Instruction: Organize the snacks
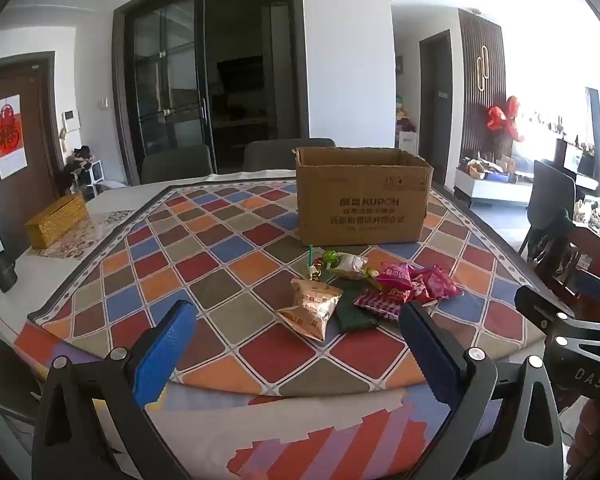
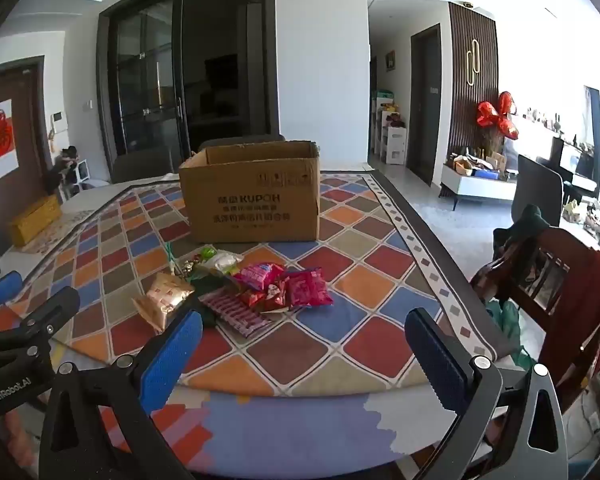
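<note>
A pile of snack packets lies on the checkered tablecloth in front of an open cardboard box [image 1: 362, 196] [image 2: 254, 192]. The pile holds a gold bag [image 1: 312, 306] [image 2: 164, 296], pink packets [image 1: 418, 280] [image 2: 300, 286], a dark green packet [image 1: 356, 308], a red-checked packet [image 1: 378, 304] [image 2: 236, 312] and small green and white sweets [image 1: 342, 262] [image 2: 216, 258]. My left gripper [image 1: 296, 348] is open and empty, short of the pile. My right gripper [image 2: 306, 354] is open and empty, also short of the pile.
A yellow woven box [image 1: 56, 220] [image 2: 34, 218] sits at the table's far left, with a dark cup [image 1: 2, 270] near it. A wooden chair with red cloth [image 2: 560, 284] stands at the right. Chairs stand behind the table [image 1: 176, 164].
</note>
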### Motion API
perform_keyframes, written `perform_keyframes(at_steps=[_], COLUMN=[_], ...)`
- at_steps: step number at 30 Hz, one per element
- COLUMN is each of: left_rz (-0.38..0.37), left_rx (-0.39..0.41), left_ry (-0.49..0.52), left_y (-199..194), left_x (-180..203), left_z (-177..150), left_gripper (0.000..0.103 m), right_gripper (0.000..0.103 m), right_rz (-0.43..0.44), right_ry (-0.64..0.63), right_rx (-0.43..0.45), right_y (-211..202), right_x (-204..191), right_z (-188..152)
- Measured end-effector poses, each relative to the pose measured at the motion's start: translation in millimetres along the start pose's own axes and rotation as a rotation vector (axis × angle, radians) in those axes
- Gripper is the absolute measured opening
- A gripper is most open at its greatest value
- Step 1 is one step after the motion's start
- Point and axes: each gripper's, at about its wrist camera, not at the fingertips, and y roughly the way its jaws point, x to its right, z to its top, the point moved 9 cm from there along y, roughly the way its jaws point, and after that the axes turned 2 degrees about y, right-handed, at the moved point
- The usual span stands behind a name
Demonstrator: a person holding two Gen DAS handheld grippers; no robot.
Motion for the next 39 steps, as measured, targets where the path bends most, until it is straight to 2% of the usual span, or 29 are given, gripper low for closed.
perform_keyframes(at_steps=[39], left_rz=[-0.009], left_rx=[0.019], left_ry=[-0.019], left_y=[-5.7], left_x=[-1.9], left_z=[4.0], left_gripper=[0.103], right_gripper=[0.102], right_rz=[-0.004], right_ry=[-0.009], right_rx=[-0.001], right_y=[-0.4], right_x=[-1.8], right_z=[-0.6])
